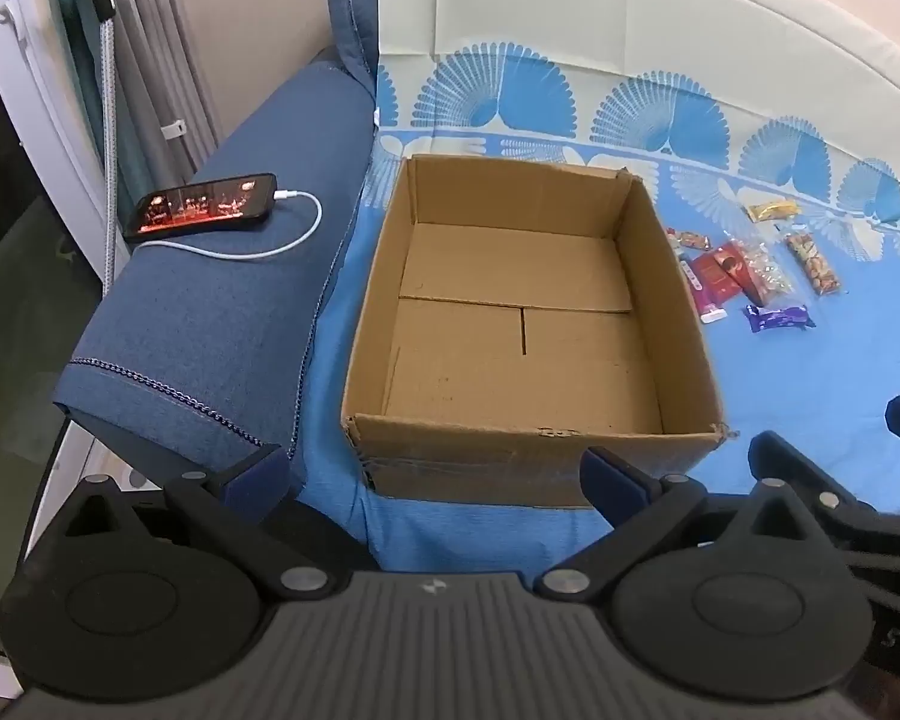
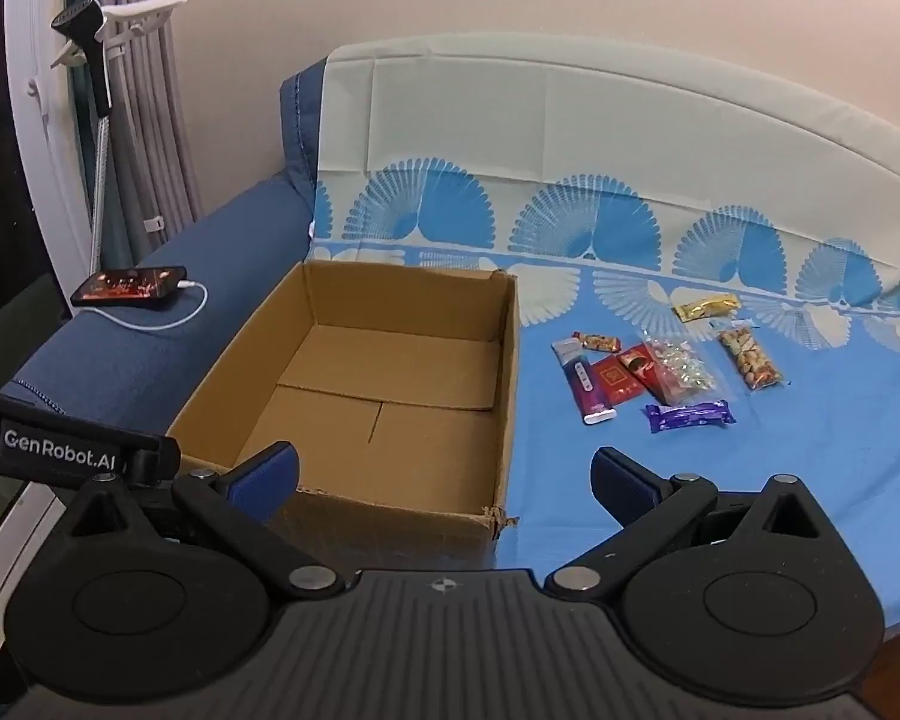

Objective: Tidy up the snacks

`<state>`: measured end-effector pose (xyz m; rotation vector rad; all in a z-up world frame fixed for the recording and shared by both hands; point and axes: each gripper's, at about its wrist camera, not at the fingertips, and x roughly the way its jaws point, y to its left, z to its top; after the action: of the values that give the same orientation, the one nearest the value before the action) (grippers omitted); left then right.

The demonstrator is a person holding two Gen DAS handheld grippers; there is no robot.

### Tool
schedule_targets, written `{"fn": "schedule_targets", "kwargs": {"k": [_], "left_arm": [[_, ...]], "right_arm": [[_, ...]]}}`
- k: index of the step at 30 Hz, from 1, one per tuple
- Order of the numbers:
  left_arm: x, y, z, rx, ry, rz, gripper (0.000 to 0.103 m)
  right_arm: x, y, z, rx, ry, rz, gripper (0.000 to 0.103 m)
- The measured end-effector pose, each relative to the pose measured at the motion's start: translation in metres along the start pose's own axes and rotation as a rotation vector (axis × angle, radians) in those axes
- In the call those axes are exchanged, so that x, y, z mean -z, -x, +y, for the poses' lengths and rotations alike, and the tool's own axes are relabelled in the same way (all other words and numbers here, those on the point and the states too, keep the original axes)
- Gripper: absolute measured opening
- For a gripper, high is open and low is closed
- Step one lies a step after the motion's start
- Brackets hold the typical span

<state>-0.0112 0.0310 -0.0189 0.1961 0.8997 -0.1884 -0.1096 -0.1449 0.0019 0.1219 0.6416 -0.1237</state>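
An empty open cardboard box (image 1: 684, 324) (image 2: 510, 372) sits on a blue patterned sheet. Several wrapped snacks lie in a loose group to its right: a purple bar (image 2: 690, 416) (image 1: 777, 318), a red packet (image 2: 621, 381) (image 1: 714, 276), a nut bag (image 2: 750, 358) (image 1: 813, 264), a gold packet (image 2: 705, 306) (image 1: 771, 210) and a clear candy bag (image 2: 681, 369). My left gripper (image 1: 435, 480) is open and empty, just in front of the box's near wall. My right gripper (image 2: 444, 474) is open and empty, near the box's front right corner, short of the snacks.
A phone (image 1: 201, 206) (image 2: 129, 286) on a white charging cable lies on the blue sofa arm (image 1: 210, 324) left of the box. Curtains and a window frame stand at far left. The sheet-covered backrest (image 2: 570, 108) rises behind.
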Motion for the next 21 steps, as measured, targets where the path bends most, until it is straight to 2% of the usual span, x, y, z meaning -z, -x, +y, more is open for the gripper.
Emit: {"fn": "schedule_targets", "kwargs": {"k": [5, 12, 21], "left_arm": [[-0.006, -0.002, -0.010, -0.011, -0.001, 0.025, 0.103], [-0.006, 0.002, -0.018, -0.028, -0.006, 0.033, 0.103], [-0.010, 0.007, -0.023, -0.042, 0.001, 0.036, 0.103]], "right_arm": [[-0.004, -0.006, -0.016, -0.008, 0.011, 0.012, 0.103], [0.002, -0.010, 0.002, 0.012, 0.001, 0.016, 0.103], [-0.001, -0.010, -0.002, 0.008, 0.013, -0.003, 0.103]]}}
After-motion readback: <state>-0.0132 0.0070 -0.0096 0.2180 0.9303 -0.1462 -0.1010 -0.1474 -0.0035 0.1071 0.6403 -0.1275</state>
